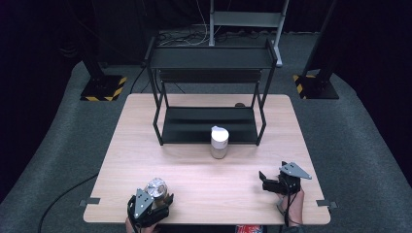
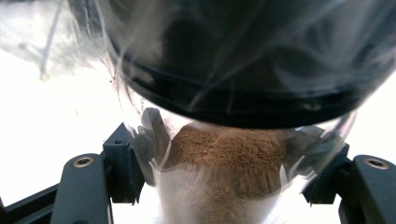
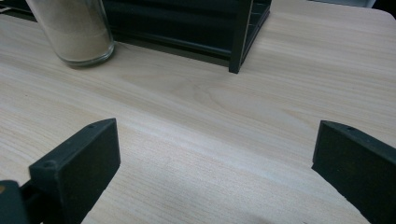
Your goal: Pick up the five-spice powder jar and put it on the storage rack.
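1. My left gripper (image 1: 154, 204) sits at the near left edge of the table (image 1: 145, 145), and it has the jar (image 1: 157, 189) clamped between its jaws. In the left gripper view the jar (image 2: 224, 154) fills the gap from jaw to jaw, with brown powder showing through the glass below a dark lid.
2. The jar looks tipped rather than upright in the high view, its top leaning toward the rack (image 1: 209, 124); I cannot tell the exact angle.
3. The relation that matters: the rack lies ahead and to the right of the held jar, well apart, across the middle of the table. Its lower shelf opens toward me.
4. A second jar (image 1: 219, 142) with a white cap stands upright just in front of the rack's lower shelf, between my left gripper and the shelf's centre. I judge a straight path to the shelf would have to pass to one side of it.
5. My right gripper (image 1: 266, 181) hovers at the near right of the table, jaws spread wide and holding nothing. In its own view there is bare wood between the jaws, with the second jar (image 3: 74, 32) and a rack (image 3: 238, 42) leg farther off.
6. The right gripper is nearer the second jar; the left is busy with its own load.
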`<move>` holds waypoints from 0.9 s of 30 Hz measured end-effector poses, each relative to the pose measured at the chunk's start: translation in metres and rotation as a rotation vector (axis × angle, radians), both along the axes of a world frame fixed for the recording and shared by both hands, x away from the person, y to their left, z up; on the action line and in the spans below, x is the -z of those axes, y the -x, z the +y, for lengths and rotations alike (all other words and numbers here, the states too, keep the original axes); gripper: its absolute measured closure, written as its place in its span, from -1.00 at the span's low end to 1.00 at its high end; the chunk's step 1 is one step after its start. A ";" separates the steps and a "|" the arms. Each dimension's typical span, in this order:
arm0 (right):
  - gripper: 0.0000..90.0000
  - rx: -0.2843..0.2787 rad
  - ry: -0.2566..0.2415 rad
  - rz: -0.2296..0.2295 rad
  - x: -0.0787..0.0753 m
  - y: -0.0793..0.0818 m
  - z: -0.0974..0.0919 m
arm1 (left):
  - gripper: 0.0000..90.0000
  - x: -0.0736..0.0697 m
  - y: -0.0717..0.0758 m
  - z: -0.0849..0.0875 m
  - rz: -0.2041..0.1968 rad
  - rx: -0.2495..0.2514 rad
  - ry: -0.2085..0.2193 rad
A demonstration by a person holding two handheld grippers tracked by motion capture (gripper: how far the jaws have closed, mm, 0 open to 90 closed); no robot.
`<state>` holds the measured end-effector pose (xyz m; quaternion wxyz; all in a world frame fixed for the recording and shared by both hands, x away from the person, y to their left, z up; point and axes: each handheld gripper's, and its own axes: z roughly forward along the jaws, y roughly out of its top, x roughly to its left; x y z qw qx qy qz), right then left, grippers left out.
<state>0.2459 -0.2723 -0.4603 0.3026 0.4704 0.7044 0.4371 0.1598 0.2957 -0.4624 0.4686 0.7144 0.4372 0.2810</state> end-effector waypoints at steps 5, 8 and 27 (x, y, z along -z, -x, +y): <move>-1.00 0.004 0.000 -0.003 0.000 0.001 0.000 | -0.33 -0.006 -0.001 0.004 -0.018 -0.001 -0.006; -1.00 0.003 0.001 -0.002 0.000 0.000 0.001 | -0.33 -0.009 -0.001 0.007 -0.026 0.006 -0.006; -1.00 -0.002 -0.001 0.003 0.000 -0.001 -0.001 | -0.33 -0.025 -0.008 0.010 -0.044 0.021 -0.036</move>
